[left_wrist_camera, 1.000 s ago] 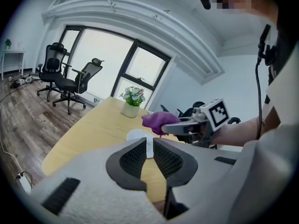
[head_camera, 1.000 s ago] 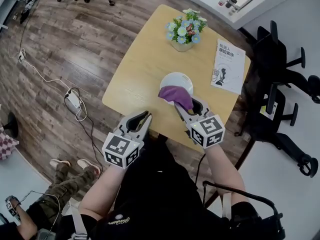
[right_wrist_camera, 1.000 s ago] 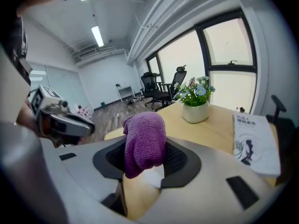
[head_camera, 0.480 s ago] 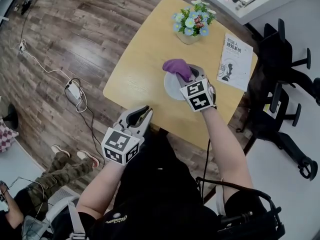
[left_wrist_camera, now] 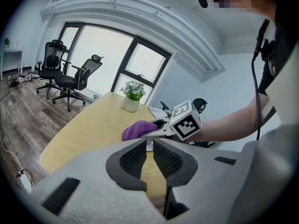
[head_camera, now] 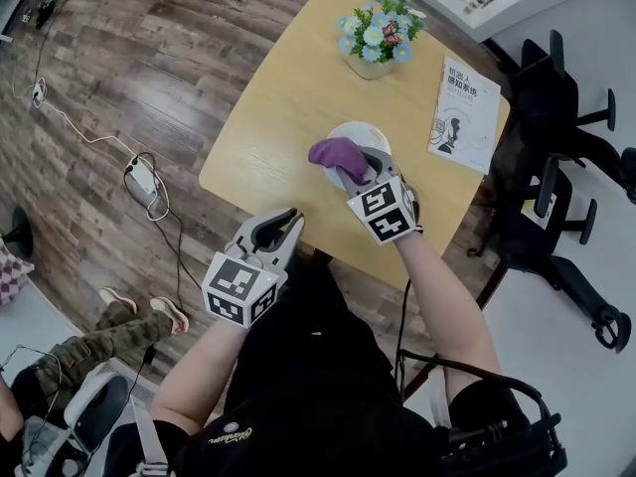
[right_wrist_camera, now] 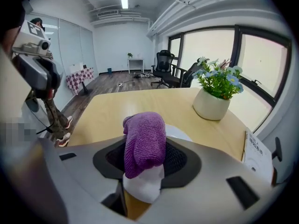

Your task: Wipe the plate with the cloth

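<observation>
Two grippers are showing: the right gripper (head_camera: 350,167) is clamping the purple cloth (head_camera: 336,151) over the white plate (head_camera: 366,133) on the table (head_camera: 278,97), while the left gripper (head_camera: 279,229) is hovering, jaws narrowly apart and empty. Pressing the cloth flat and sweeping right out to the rim is looking wisest.

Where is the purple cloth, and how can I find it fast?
Look at the wooden table, then at the white plate near its middle. The cloth sits over the plate's near side, pinched in the right gripper. It is the only purple, fluffy thing there; the flower pot and booklet lie farther off.
</observation>
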Demonstrator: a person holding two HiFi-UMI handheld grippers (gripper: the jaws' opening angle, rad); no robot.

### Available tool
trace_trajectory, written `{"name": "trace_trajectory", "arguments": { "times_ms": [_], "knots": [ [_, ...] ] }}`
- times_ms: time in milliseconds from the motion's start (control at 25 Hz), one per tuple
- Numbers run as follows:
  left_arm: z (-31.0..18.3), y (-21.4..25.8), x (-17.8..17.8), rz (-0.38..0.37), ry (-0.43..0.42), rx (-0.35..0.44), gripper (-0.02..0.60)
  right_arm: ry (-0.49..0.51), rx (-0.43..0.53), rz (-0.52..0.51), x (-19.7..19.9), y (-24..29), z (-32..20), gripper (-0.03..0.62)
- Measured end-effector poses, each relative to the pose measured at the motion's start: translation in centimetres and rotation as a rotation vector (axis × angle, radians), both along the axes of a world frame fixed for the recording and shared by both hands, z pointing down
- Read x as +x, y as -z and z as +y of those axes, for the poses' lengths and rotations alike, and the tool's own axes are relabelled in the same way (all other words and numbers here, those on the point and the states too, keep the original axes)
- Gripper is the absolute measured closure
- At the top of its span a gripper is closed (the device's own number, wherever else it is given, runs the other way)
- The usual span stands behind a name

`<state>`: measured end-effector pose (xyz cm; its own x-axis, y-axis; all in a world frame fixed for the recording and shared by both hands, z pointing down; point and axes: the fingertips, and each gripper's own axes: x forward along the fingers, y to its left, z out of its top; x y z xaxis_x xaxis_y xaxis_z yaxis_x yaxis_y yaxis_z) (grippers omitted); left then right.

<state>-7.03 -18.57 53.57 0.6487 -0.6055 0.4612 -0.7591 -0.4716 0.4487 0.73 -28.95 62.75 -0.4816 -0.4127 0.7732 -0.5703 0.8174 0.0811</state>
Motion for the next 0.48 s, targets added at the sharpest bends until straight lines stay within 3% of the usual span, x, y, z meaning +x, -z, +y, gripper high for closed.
{"name": "trace_trajectory", "arguments": {
  "times_ms": [280,480],
  "knots": [
    [0.6,-0.3,0.4,0.003,-0.012,-0.003,0.535,0.113,-0.04,-0.001,-0.6,0.0,5.4,0.431],
    [0.6,-0.2,0.6,0.004,-0.015,-0.002,0.535,0.109,-0.028,-0.01,-0.2,0.5,5.5,0.431]
  ]
}}
